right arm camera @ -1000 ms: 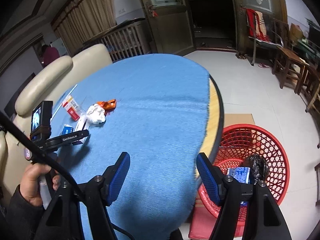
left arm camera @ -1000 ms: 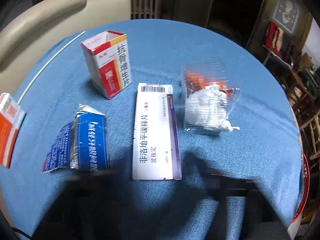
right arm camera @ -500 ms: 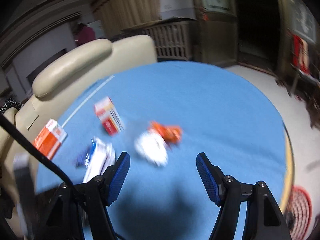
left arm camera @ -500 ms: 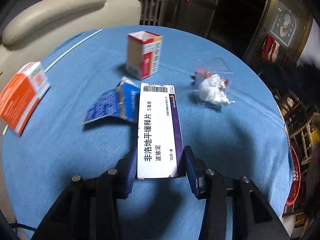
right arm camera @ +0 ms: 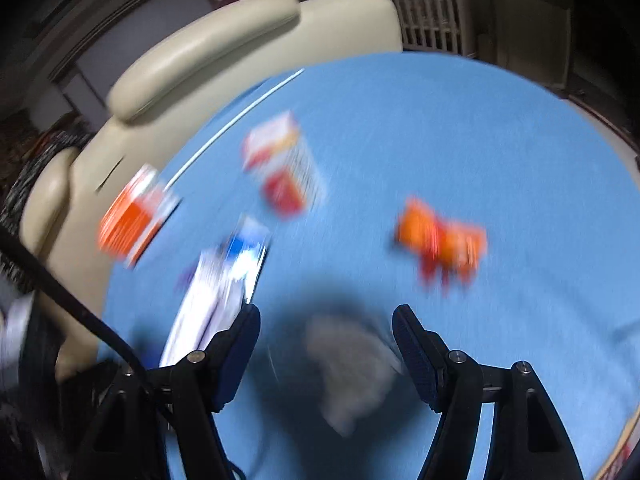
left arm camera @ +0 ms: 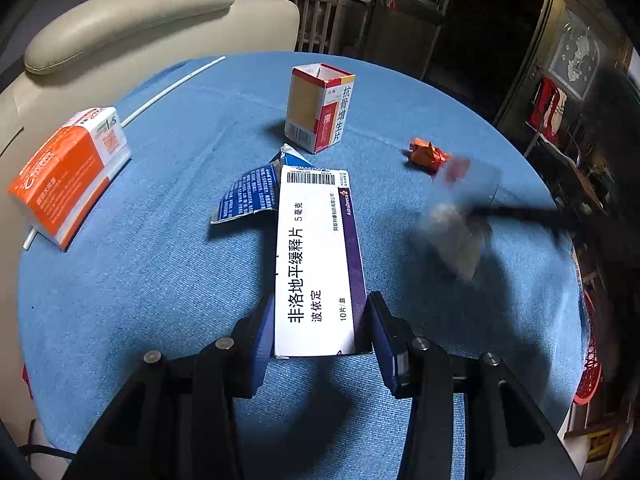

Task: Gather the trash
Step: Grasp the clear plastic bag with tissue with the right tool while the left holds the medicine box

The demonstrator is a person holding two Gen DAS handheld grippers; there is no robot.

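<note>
Right now our left tool (left arm camera: 318, 330) is pinching the near end of the white and purple medicine box (left arm camera: 316, 256), which stretches away from it over the blue worktop (left arm camera: 160, 280). Beyond the box's far end stands an open carton (left arm camera: 318, 114); a torn blue wrapper (left arm camera: 250, 194) lies just left. Our right tool (right arm camera: 326, 344) is spread, with a blurred grey wad (right arm camera: 352, 368) between its fingers, untouched. Ahead to its right sits an orange wrapper (right arm camera: 442, 240).

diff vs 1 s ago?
Left claw closed on the white-purple medicine box. Right claw swung from the red basket side over to the crumpled tissue, jaws apart. Orange wrapper, upright box, orange box unmoved.
</note>
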